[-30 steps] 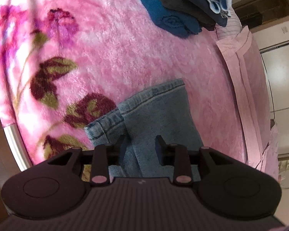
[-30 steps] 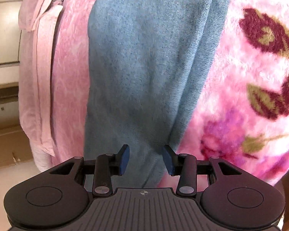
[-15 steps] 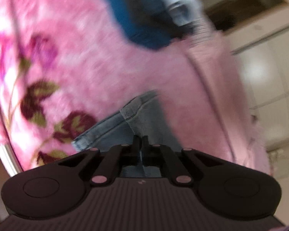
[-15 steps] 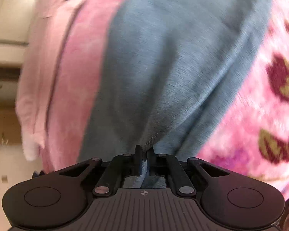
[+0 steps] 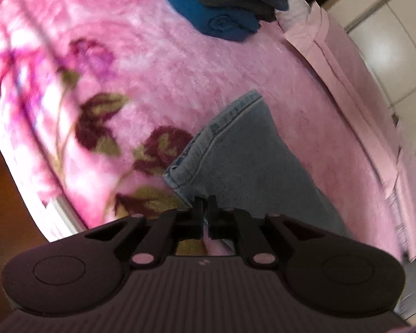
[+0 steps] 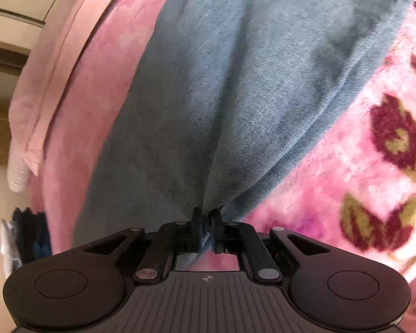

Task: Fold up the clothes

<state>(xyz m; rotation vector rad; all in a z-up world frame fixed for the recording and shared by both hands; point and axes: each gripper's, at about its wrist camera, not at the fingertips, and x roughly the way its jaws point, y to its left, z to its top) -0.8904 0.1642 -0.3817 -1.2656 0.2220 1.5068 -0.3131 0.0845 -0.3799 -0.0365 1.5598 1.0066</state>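
Both my jaws, wide apart a moment ago, now pinch the jeans (image 6: 235,97) lying on the pink blanket (image 5: 158,63); my left gripper (image 5: 205,208) is loosening slightly, my right gripper (image 6: 206,216) holds tight, so that edge could slip.

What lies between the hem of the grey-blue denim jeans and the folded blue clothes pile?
Only bare pink floral fleece blanket, seen in the left wrist view between the jeans hem and the pile.
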